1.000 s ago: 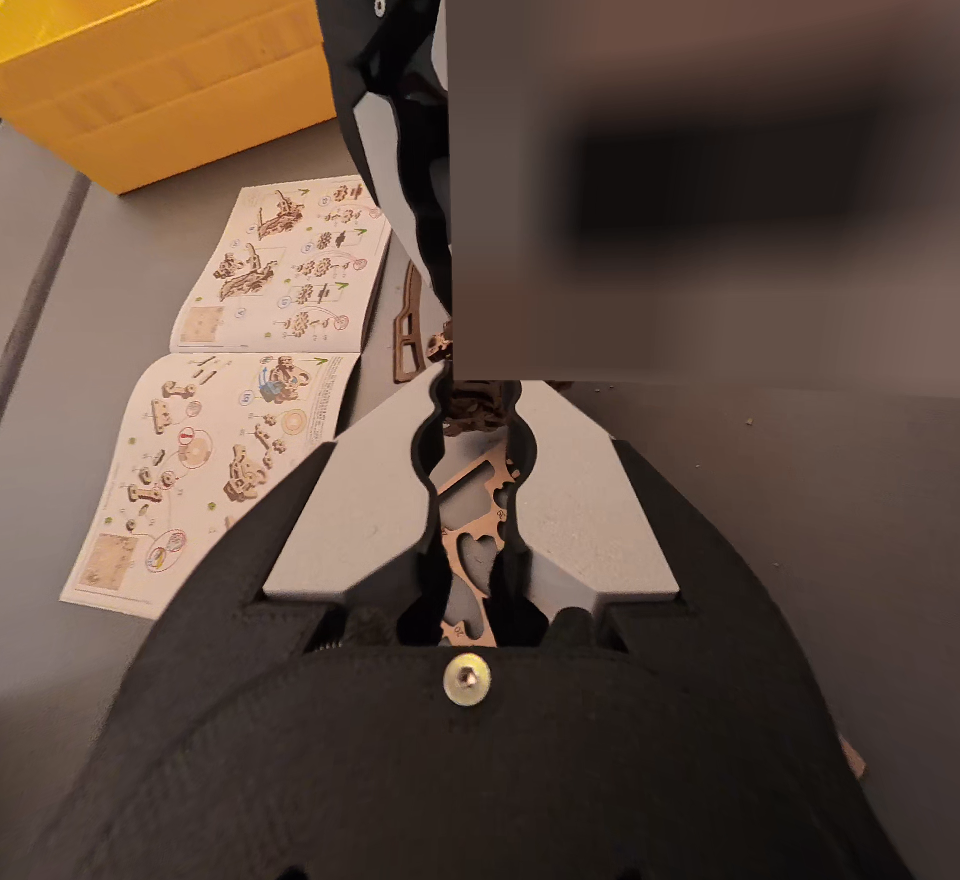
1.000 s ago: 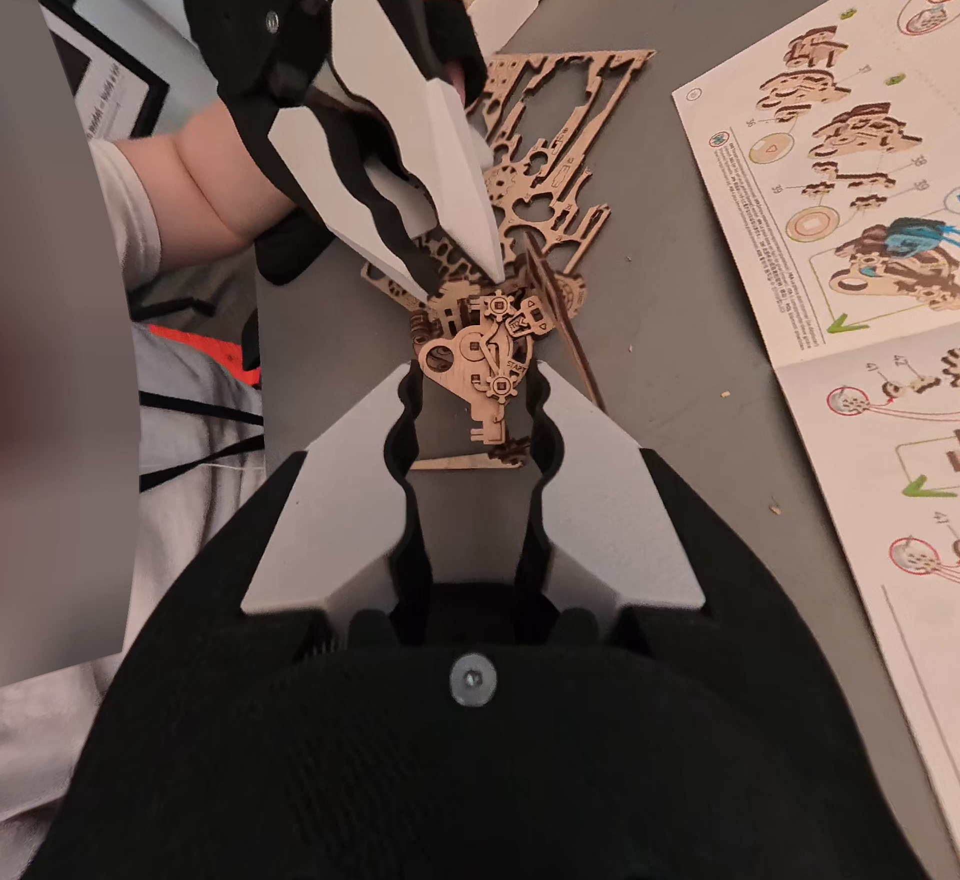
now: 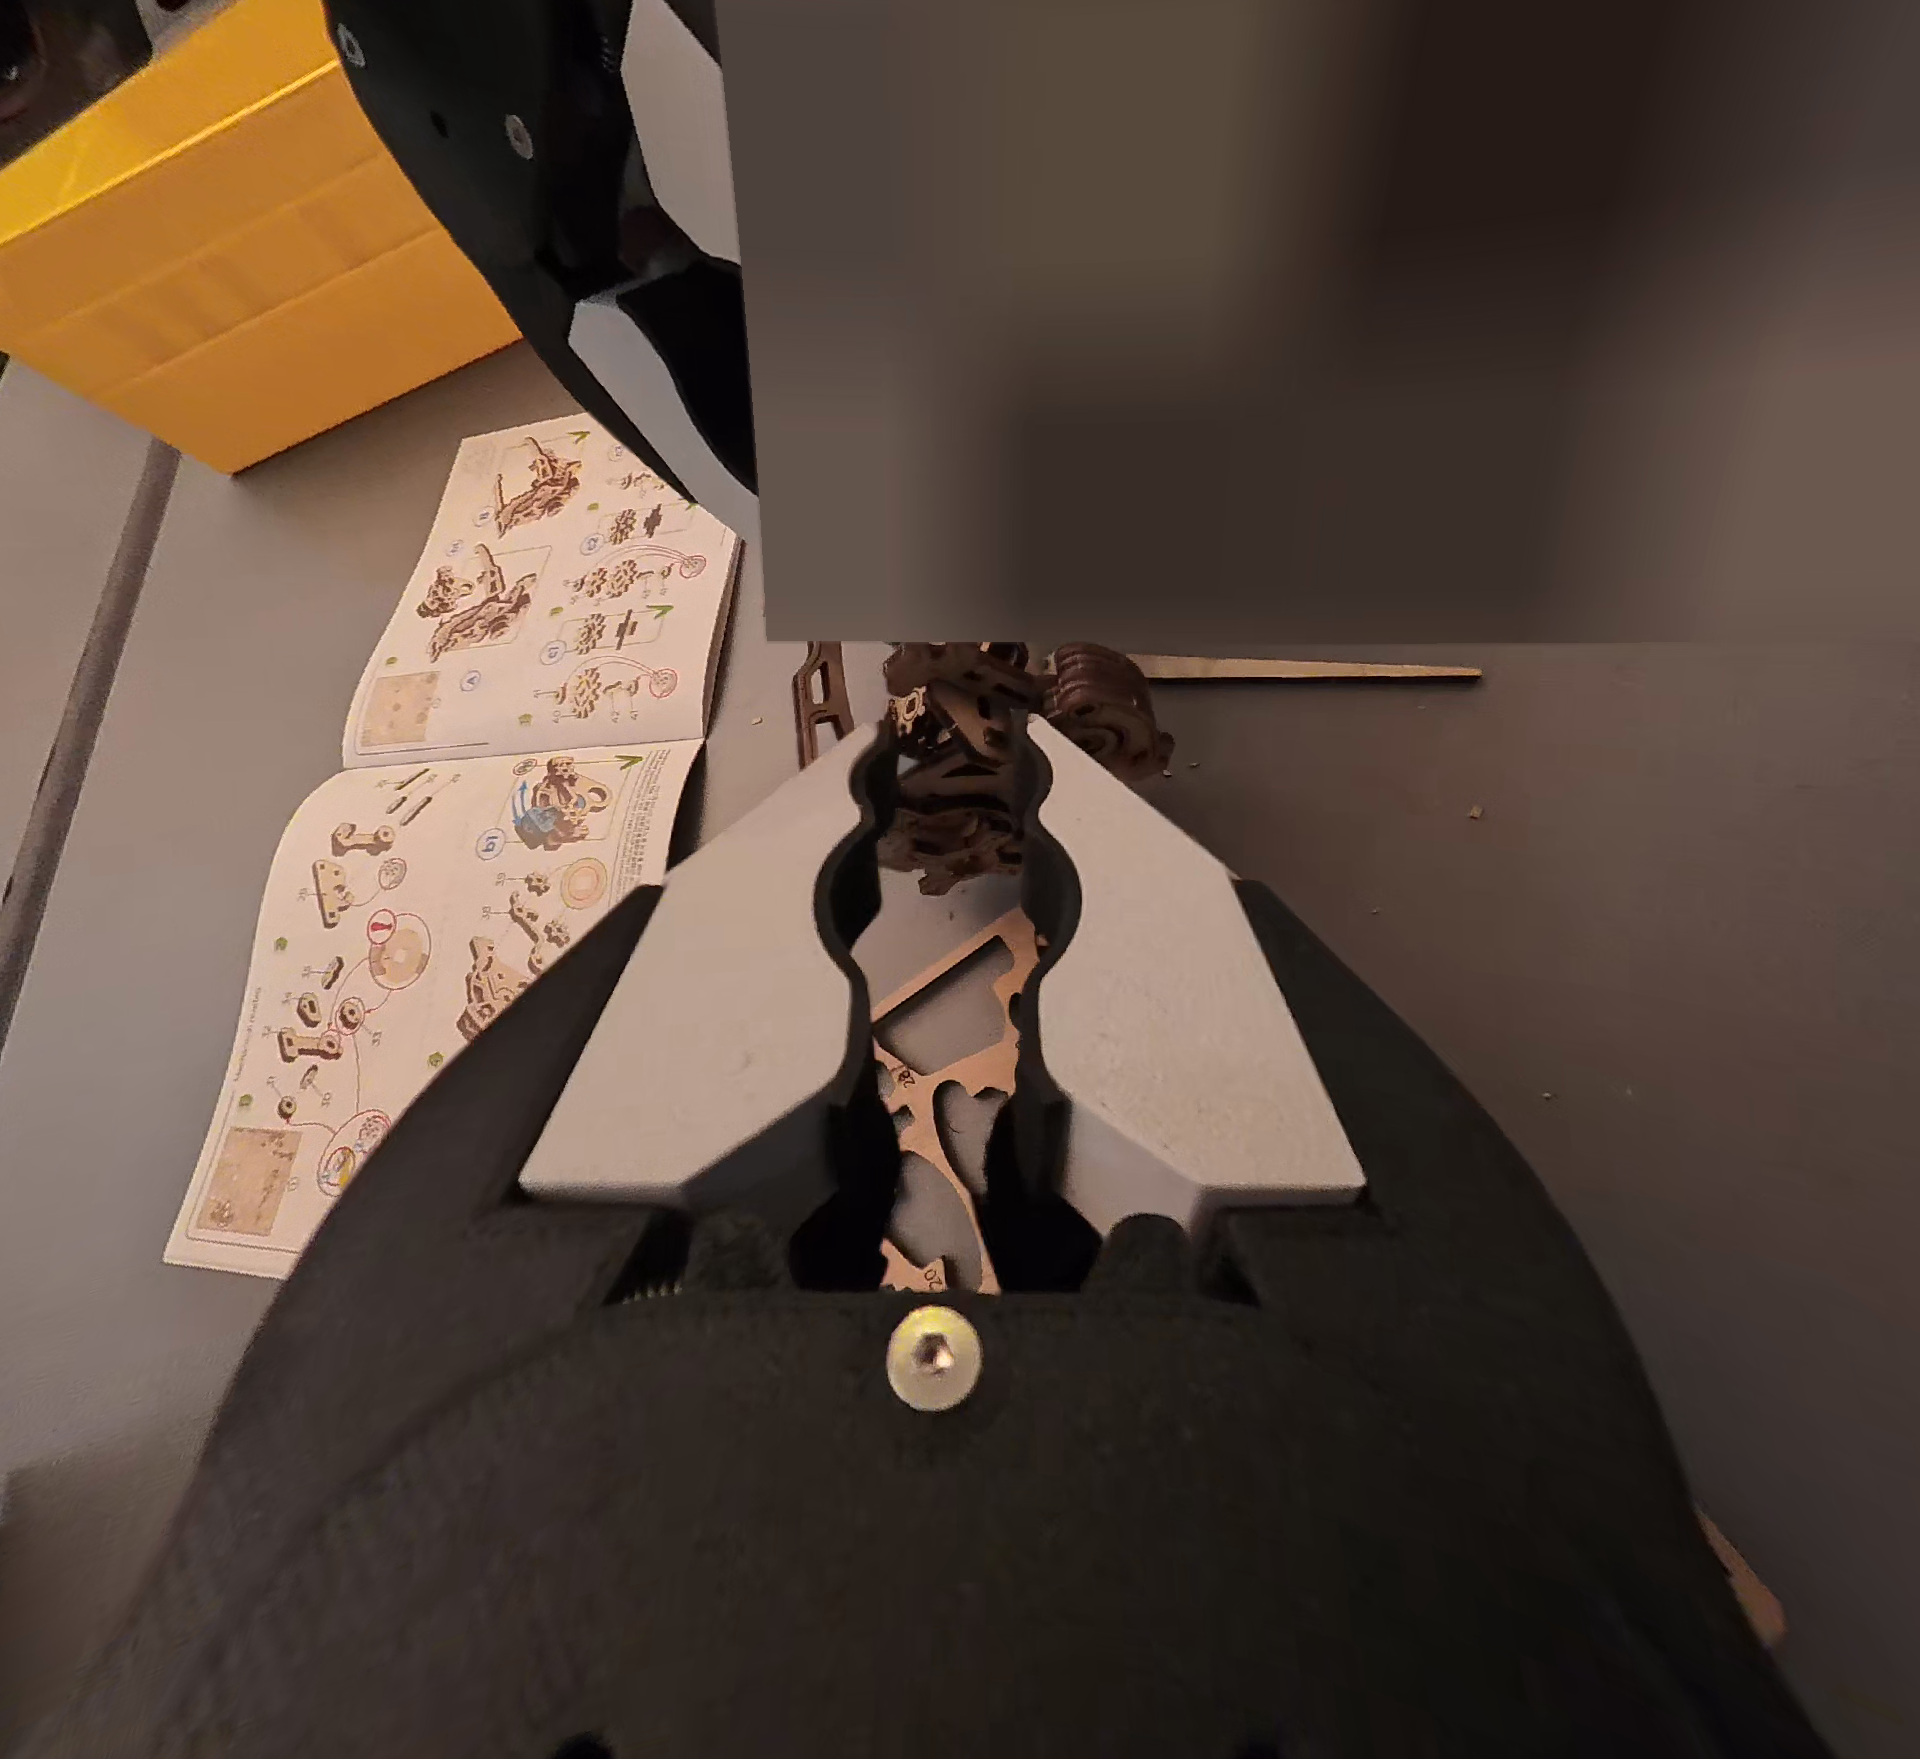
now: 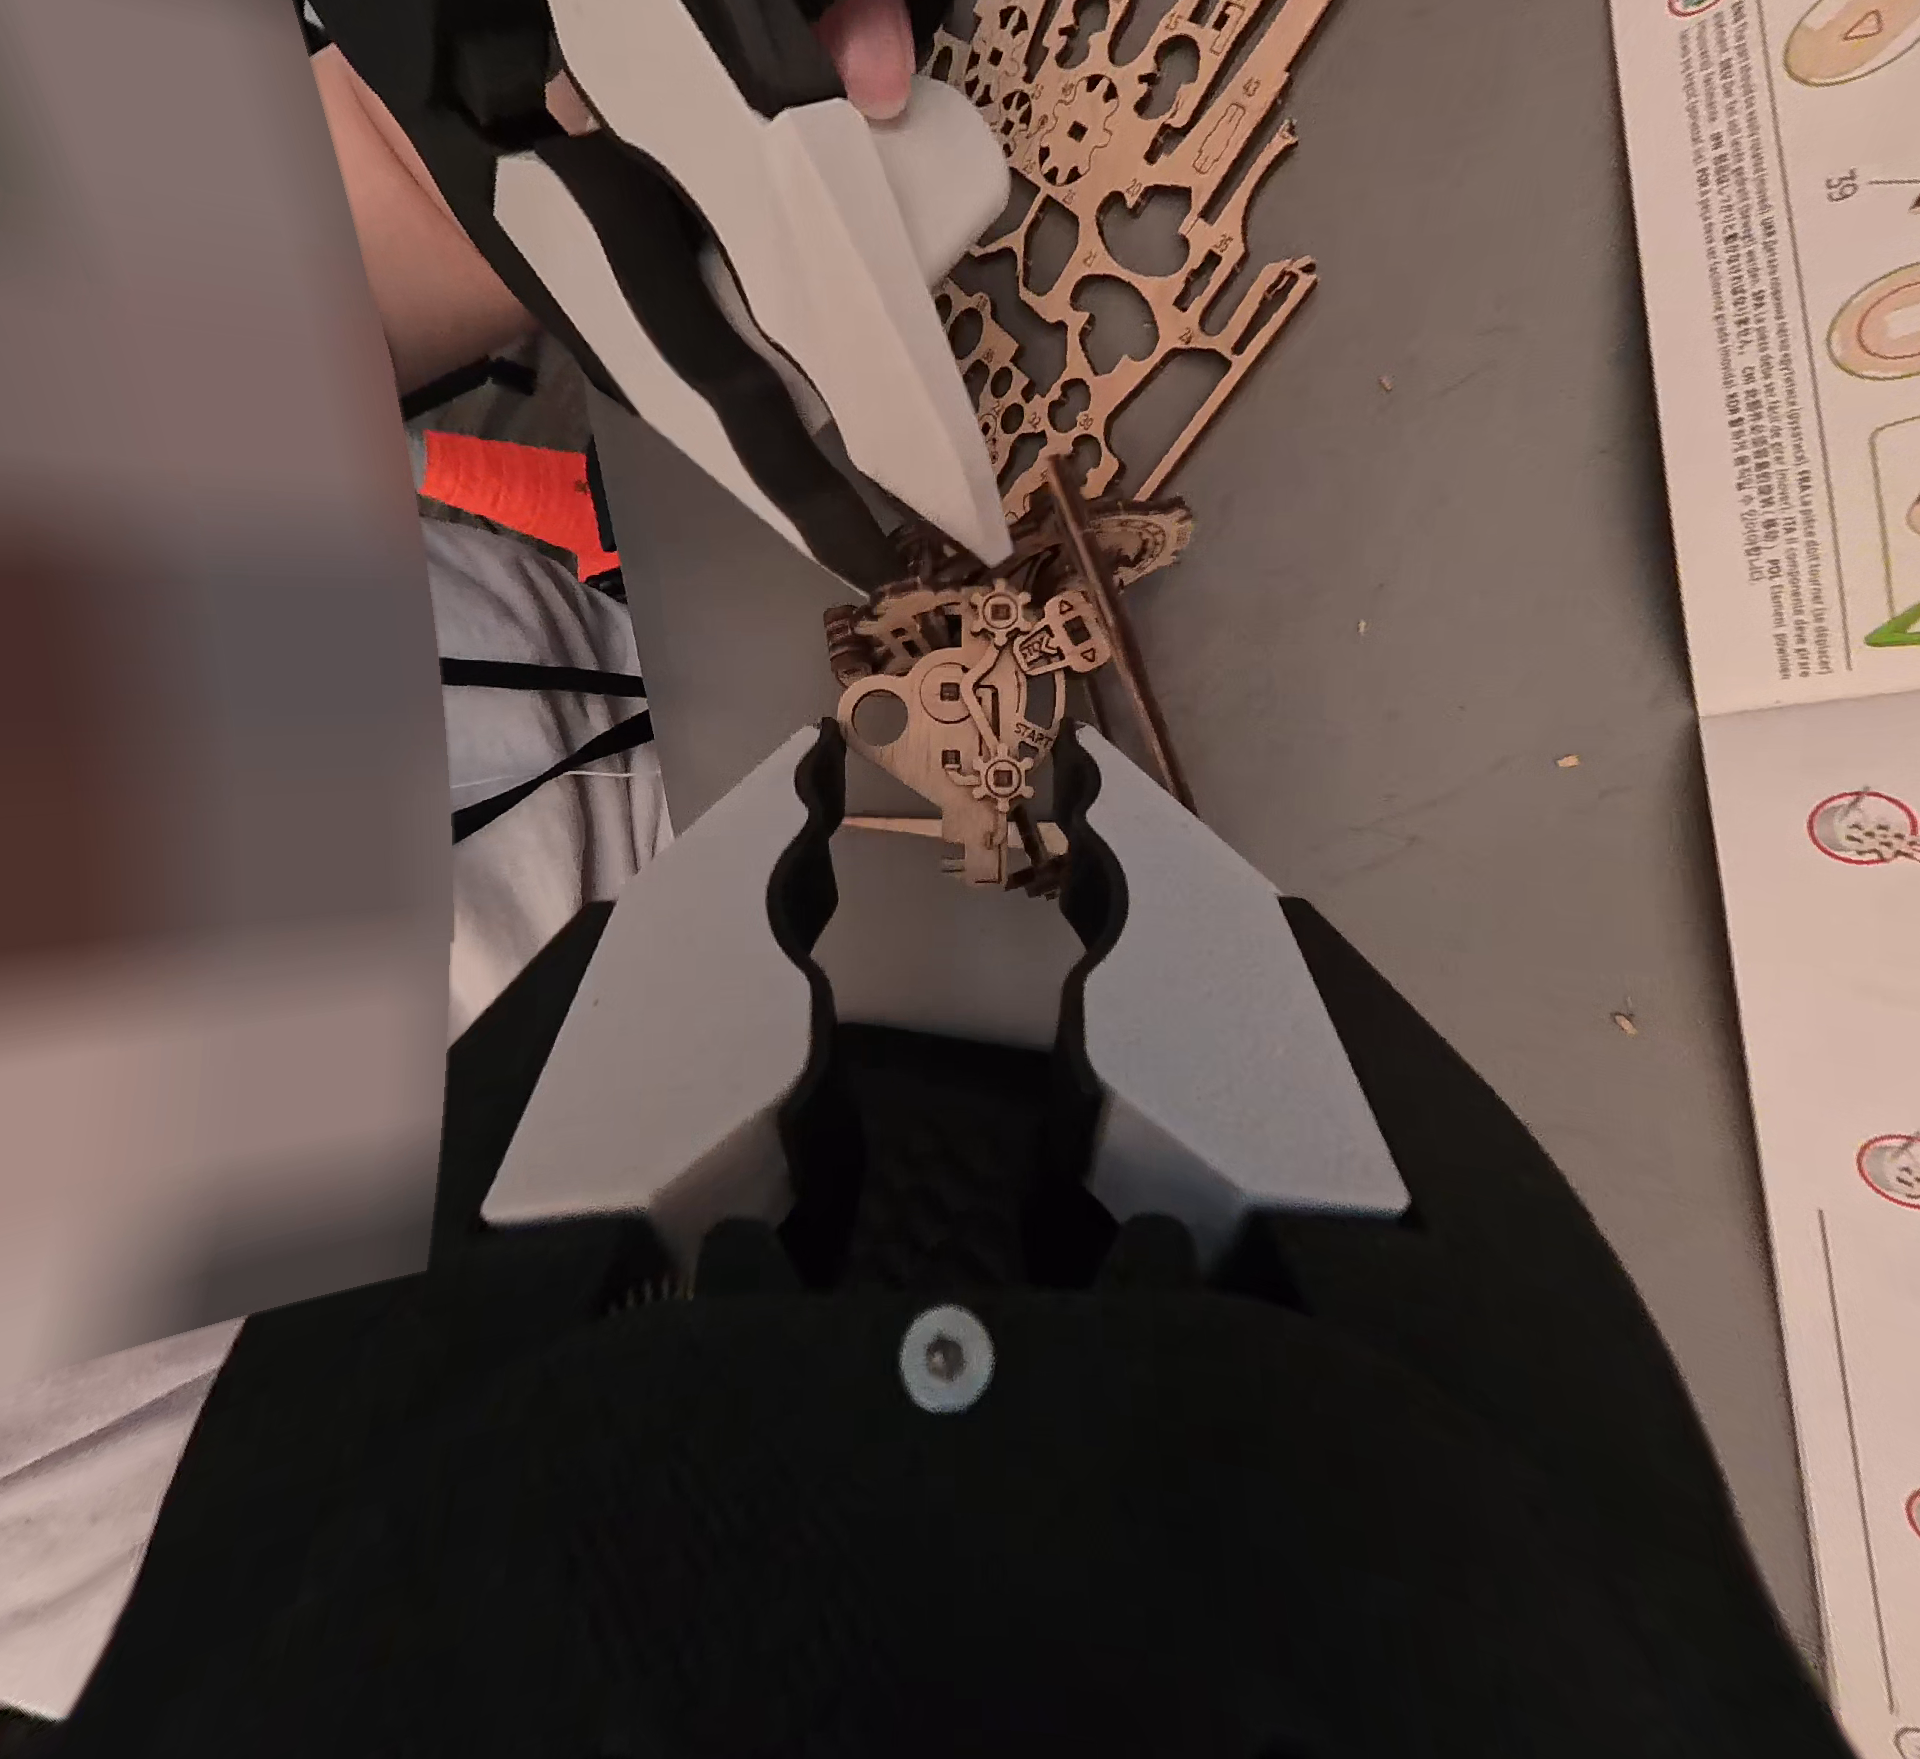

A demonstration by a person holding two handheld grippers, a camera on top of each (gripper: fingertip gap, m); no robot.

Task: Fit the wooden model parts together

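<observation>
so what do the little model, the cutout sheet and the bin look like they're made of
Model: thin pale wood, likely laser-cut plywood, matte, with dark burnt-looking edges and engraved marks.
Cutout sheet: the same pale flat wood, full of empty cutouts with darkened edges.
Bin: seems moulded plastic, smooth uniform yellow walls with stepped ridges.

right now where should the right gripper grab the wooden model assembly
Probably the flat faceplate edges of the wooden model assembly, approached head-on as the right gripper faces it. The left gripper occupies the far end, and the gears look fragile.
</observation>
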